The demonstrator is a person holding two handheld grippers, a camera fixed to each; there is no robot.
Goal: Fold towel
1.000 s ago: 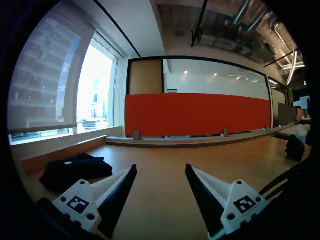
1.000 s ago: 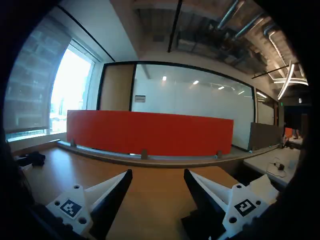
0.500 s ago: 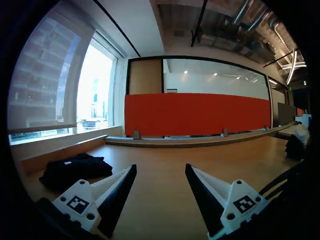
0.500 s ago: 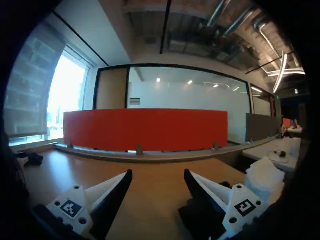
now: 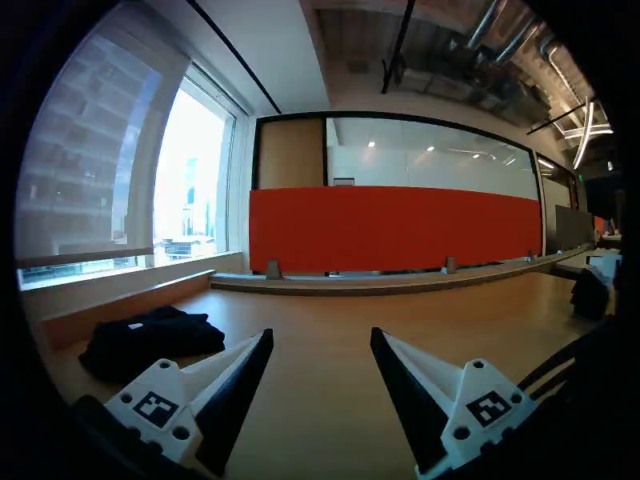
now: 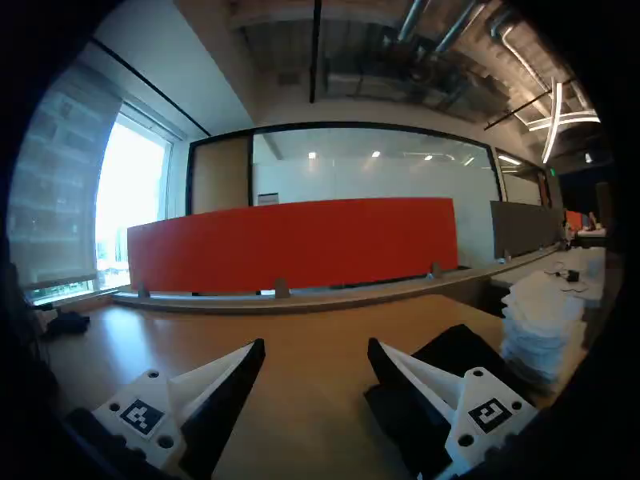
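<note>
Facing a divider [image 5: 392, 228], the left gripper [image 5: 320, 330] gapes wide, empty, a cloth [image 5: 152, 340] to its left. The right gripper [image 6: 315, 342], likewise spread and empty, has a towel [image 6: 460, 352] alongside.

Each camera rides low and close above the wooden surface [image 5: 336, 304], looking level past the left gripper [image 5: 321, 340] or the right gripper [image 6: 316, 348]. Both face the far red panel [image 5: 392, 228], with the window [image 5: 188, 184] to the left.

black cloth [image 5: 152, 340], orange-red divider [image 5: 392, 228], white stack [image 6: 544, 328], tan table [image 5: 320, 384]
</note>
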